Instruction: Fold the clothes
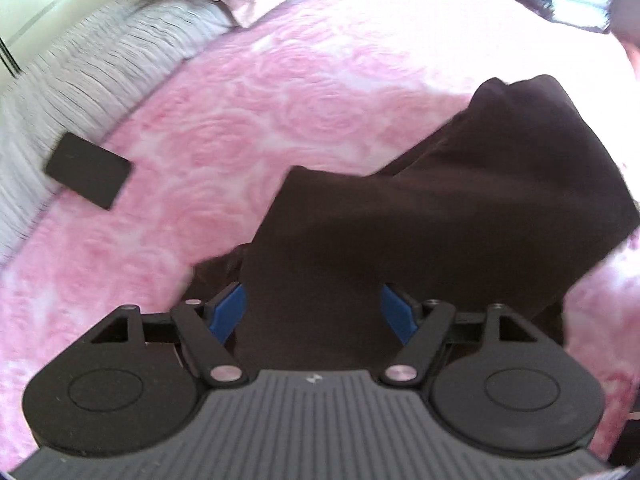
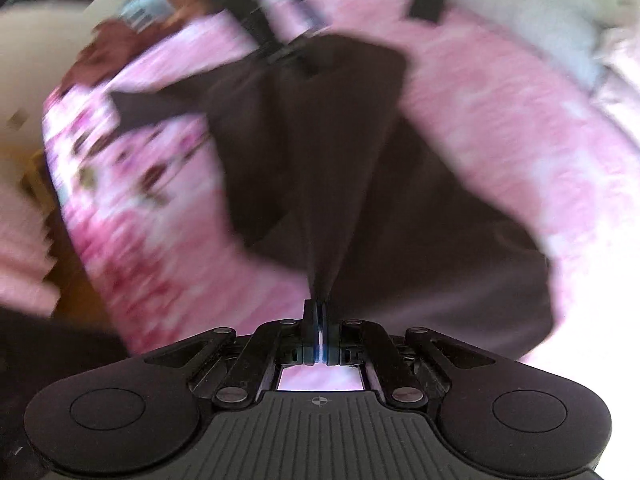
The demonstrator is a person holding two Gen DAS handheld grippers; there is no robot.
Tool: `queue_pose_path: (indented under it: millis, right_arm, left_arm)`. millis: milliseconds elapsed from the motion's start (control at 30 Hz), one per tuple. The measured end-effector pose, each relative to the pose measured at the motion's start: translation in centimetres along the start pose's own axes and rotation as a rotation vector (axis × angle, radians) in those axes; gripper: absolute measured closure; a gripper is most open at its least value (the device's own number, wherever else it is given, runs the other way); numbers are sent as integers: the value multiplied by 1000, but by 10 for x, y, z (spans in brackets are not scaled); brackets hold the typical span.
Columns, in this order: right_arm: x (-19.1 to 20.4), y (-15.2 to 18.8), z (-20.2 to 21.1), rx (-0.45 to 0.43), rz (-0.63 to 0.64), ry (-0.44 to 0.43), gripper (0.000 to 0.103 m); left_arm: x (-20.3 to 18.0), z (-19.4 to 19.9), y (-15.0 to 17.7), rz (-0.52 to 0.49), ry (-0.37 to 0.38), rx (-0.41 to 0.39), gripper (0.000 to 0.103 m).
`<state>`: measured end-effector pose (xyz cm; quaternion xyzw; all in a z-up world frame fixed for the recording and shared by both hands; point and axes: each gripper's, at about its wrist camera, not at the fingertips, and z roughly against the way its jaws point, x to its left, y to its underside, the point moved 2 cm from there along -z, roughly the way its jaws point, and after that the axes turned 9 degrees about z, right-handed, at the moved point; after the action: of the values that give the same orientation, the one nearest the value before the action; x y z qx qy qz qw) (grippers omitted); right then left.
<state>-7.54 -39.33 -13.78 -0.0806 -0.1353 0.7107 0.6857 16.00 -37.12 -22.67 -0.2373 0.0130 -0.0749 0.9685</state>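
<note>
Lying across a pink bedspread (image 1: 248, 92) with a raised rose pattern, the dark brown garment (image 1: 440, 216) looked soft and matte, its cloth draped in broad, smooth folds with one peaked corner lifted toward the far side of the bed. The left tongs (image 1: 313, 308) stood released, their blue-padded fingers (image 1: 228, 312) spread wide on either side of the fabric's near edge; the cloth ran between them, but the pads did not appear to press on it. The right tongs (image 2: 320, 312) were clenched, gripping a pinch of the same garment (image 2: 320, 160), which rose from their tips in a narrow, taut pleat and fanned out wider beyond. That view was heavily blurred, so finer detail of the weave could not be made out. A flat black rectangular object (image 1: 88, 170) with rounded corners lay near the bedspread's edge, beside a grey ribbed blanket (image 1: 92, 60) with fine dark stripes. A pale pink satin-looking pillow (image 1: 256, 0) sat at the head of the bed. A patch of floral-printed fabric (image 2: 120, 160) showed beside the garment in the right wrist view.
</note>
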Motion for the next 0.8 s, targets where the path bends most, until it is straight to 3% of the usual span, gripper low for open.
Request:
queue_pose_path:
  millis: [100,200,267,367,433,467,500,567,600,633,667,700,733,767,800]
  right_arm:
    - [40,16,-11,73,48,-146,103]
    - [60,36,-14,112,28,-207,103]
    - [54,42,-11,101,-25,-163,103]
    - [23,35,-8,63,-80,-29,103]
    - [0,28,-7,38,-98,50,83]
    - [-12,23,-9,26,-100,90,43]
    - [-23,18,-10,12,-101,130,20]
    - [-42,10,-15,-4,-78,198,21]
    - [-49,6,-19,-4,-58,230,21]
    - [-53,4,-25,3,-24,255,21]
    - [-55,3,-34,16,16,265,21]
    - [-56,3,-44,37,64,261,21]
    - [-56,2,-54,61,112,255,21]
    - [-57,2,-61,83,156,244,25]
    - [-58,0,-63,92,183,228,62]
  left_arm:
    - [-11,7,10,10,63,24,31]
    - [-19,7,26,-14,33,34,31]
    - [-15,4,31,3,-3,46,31]
    - [-3,-2,31,26,-77,39,31]
    - [3,-5,27,7,-127,26,31]
    - [5,-8,25,-9,-141,22,31]
    - [8,-14,23,-23,-146,23,29]
    - [14,-31,25,-19,-125,70,29]
    - [17,-39,26,-15,-113,95,40]
    - [19,-48,28,-1,-80,130,63]
    - [19,-52,29,6,-65,138,70]
    - [18,-49,28,1,-72,126,86]
    - [17,-45,26,-7,-81,113,98]
    - [18,-37,22,-2,-79,94,98]
    - [22,-25,16,18,-71,61,99]
